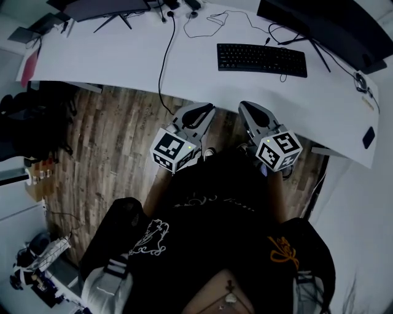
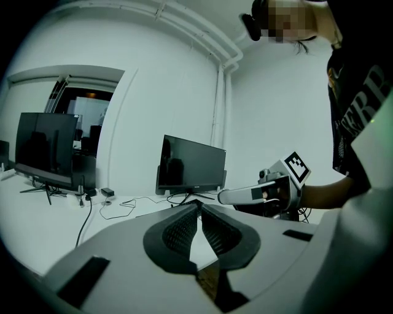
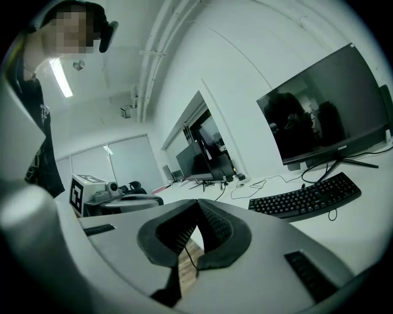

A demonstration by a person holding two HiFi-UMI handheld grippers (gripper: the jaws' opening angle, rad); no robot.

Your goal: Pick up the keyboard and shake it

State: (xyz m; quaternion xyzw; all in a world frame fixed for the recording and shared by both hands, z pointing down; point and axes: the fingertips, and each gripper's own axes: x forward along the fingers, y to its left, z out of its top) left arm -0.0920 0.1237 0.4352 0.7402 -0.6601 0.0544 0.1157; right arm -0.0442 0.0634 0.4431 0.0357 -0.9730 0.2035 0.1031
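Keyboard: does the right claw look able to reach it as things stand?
Probably yes: the keyboard lies uncovered on the desk, nothing between it and the right claw, though that claw is shut and must open.

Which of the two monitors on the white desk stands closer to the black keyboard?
The monitor at the right end of the desk; the keyboard lies in front of it. The other monitor stands at the left end.

Matt black plastic keyboard (image 1: 261,59), smooth white desk (image 1: 123,58), wood-plank floor (image 1: 110,141), glossy monitor (image 3: 322,113)
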